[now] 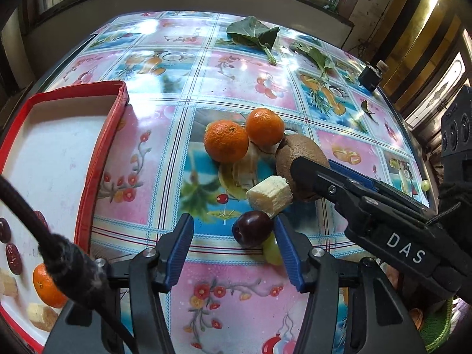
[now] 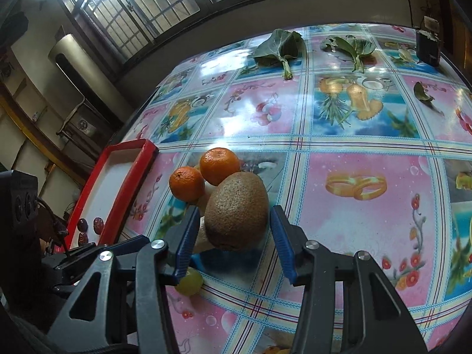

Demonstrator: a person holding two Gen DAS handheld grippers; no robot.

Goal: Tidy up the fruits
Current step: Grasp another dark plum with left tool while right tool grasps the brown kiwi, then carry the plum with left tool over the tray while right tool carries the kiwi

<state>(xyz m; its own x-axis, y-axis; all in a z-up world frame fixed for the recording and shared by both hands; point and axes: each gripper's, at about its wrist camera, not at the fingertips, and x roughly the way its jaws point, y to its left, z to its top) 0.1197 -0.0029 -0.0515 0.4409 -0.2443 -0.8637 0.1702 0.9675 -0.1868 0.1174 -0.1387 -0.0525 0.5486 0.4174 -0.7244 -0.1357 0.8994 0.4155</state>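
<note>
A: How far along does the sorting look?

B: Partly done, I'd judge. The red tray (image 1: pixel 101 144), off to the left of the left gripper (image 1: pixel 234 246), already holds a tangerine, some dark dates and pale cut chunks. Just ahead of both sets of tongs a pile still waits on the patterned tablecloth (image 1: pixel 236 67).

A: What's in the pile, biggest first?

B: The kiwi (image 2: pixel 236 211), then two tangerines (image 1: pixel 225 141) beyond it, touching each other. Then a pale cane chunk (image 1: pixel 269 195), a dark plum (image 1: pixel 252 227), and a green grape (image 2: pixel 189 282) low beside the plum.

A: And the right hand?

B: The right gripper (image 2: pixel 233 237) reaches in with its blue pads (image 2: pixel 187 236) spread on either side of the kiwi. They sit close to it but I see a gap on the right side, so it isn't clamped yet. The kiwi seems to be the next pick.

A: The left?

B: Released too, jaws wide and low over the cloth. The plum sits just inside its right finger, the grape under that fingertip. It grasps nothing.
</note>
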